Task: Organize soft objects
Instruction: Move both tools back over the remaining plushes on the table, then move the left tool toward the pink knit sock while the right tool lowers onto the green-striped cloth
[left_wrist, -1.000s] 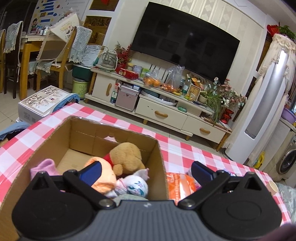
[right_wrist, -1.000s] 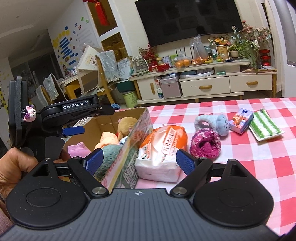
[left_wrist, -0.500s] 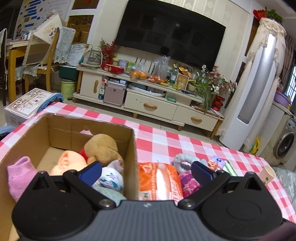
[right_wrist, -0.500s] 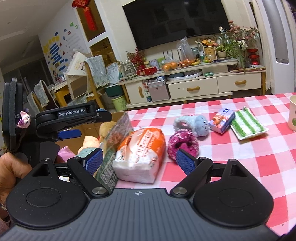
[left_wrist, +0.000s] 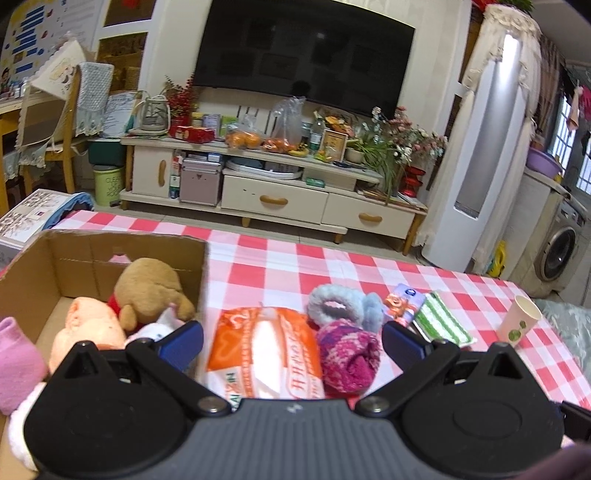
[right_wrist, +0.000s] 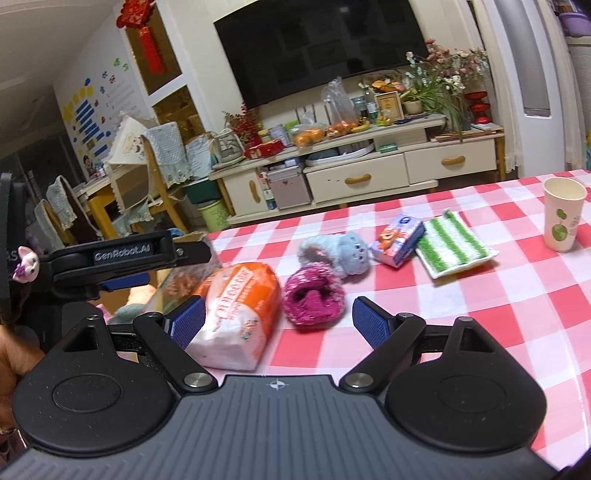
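A cardboard box (left_wrist: 92, 243) at the left holds a brown plush bear (left_wrist: 147, 288), an orange plush (left_wrist: 88, 328) and a pink sock (left_wrist: 14, 354). To its right on the checked cloth lie an orange tissue pack (left_wrist: 262, 350), a magenta knit sock (left_wrist: 347, 354) and a light blue fuzzy sock (left_wrist: 336, 306). My left gripper (left_wrist: 291, 343) is open and empty, just above the tissue pack. My right gripper (right_wrist: 279, 319) is open and empty, in front of the tissue pack (right_wrist: 236, 310) and the magenta sock (right_wrist: 314, 299). The left gripper's body (right_wrist: 122, 254) shows at the left of the right wrist view.
A small tissue packet (right_wrist: 397, 240), a green striped cloth (right_wrist: 454, 247) and a paper cup (right_wrist: 563, 218) lie further right on the table (right_wrist: 480, 314). A TV stand (left_wrist: 273, 177) and chairs stand beyond the table's far edge.
Both grippers have swung to the right, from over the box toward the tissue pack and socks. The paper cup has come into view. Both stay open.
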